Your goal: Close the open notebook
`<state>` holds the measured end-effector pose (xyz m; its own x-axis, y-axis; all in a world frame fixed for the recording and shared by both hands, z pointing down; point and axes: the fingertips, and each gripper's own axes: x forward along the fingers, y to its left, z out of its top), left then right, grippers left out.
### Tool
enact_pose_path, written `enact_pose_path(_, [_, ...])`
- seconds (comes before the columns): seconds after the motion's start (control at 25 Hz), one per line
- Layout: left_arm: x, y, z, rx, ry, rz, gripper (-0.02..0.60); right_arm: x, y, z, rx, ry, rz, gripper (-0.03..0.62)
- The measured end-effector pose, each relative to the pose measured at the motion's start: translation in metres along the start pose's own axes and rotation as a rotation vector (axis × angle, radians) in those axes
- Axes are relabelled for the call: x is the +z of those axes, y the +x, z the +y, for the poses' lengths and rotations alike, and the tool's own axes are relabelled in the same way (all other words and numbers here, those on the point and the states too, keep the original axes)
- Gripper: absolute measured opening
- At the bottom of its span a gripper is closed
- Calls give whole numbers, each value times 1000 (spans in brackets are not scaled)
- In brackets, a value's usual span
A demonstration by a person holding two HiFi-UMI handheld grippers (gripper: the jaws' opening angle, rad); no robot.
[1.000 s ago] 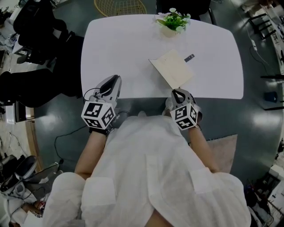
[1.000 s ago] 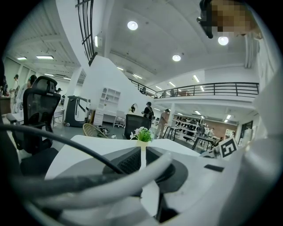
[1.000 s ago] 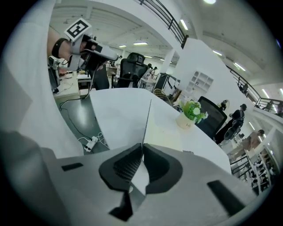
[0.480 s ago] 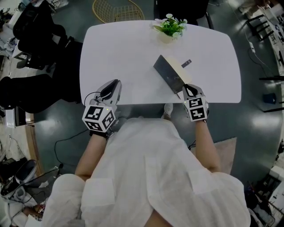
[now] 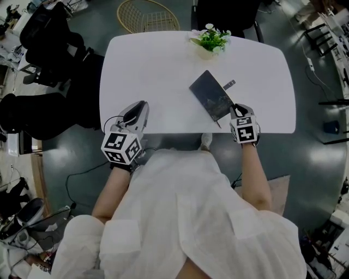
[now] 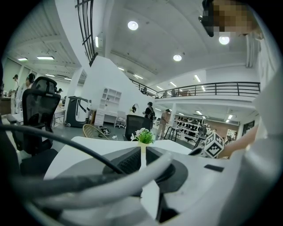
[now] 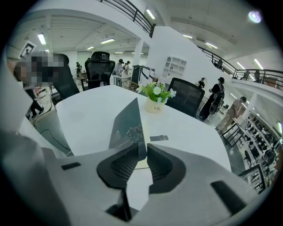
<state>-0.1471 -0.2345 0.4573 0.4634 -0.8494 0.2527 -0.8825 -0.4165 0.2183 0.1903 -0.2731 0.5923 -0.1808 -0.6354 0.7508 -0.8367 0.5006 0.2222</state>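
Note:
The notebook (image 5: 211,96) lies at an angle on the white table (image 5: 152,71), right of the middle, with its dark cover up. My right gripper (image 5: 232,108) is at its near right corner by the table's front edge. In the right gripper view the dark cover (image 7: 128,126) rises tilted from between the jaws of the right gripper (image 7: 142,150). These jaws are opening: the cover leans on the left pad and a gap shows beside the right pad. A cream page shows under it. My left gripper (image 5: 143,103) hovers at the front edge, left, jaws together and empty (image 6: 142,152).
A potted plant (image 5: 210,38) stands at the table's far edge, also straight ahead of the right gripper (image 7: 155,99). A small dark strip (image 5: 231,84) lies beside the notebook. A wicker chair (image 5: 147,13) and black office chairs (image 5: 49,32) surround the table.
The cover has swung over the cream pages, so the notebook now shows dark. My right gripper moved right along the front edge with it. The left gripper stayed put.

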Motion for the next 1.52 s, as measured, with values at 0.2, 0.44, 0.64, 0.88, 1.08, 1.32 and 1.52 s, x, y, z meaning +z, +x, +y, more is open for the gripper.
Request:
enact_pose_path(0.2, [2,-1,3,10,2,-6,31,6,-1,-8,-15,31,-15,89])
enact_pose_path(0.44, [6,0,1,10,7,-12,31,16,-13,-15,-18,97,-84,87])
enact_pose_path(0.64, [13,-3,3,13,16,-26,31,38,-36,-18,0,211,-220,86])
enact_pose_path(0.88, [31,-10,11,32,26,-71,31,83,-85,-17,50,296,-490,78])
enact_pose_path(1.08, [60,-19,18,44,22,-138,31,122,-138,-12,101,305,-717,73])
enact_pose_path(1.32, [92,-36,15,53,72,-219,31,143,-191,-7,93,316,-864,5])
enact_pose_path(1.52, [102,-45,14,59,87,-250,31,144,-220,-5,66,299,-896,3])
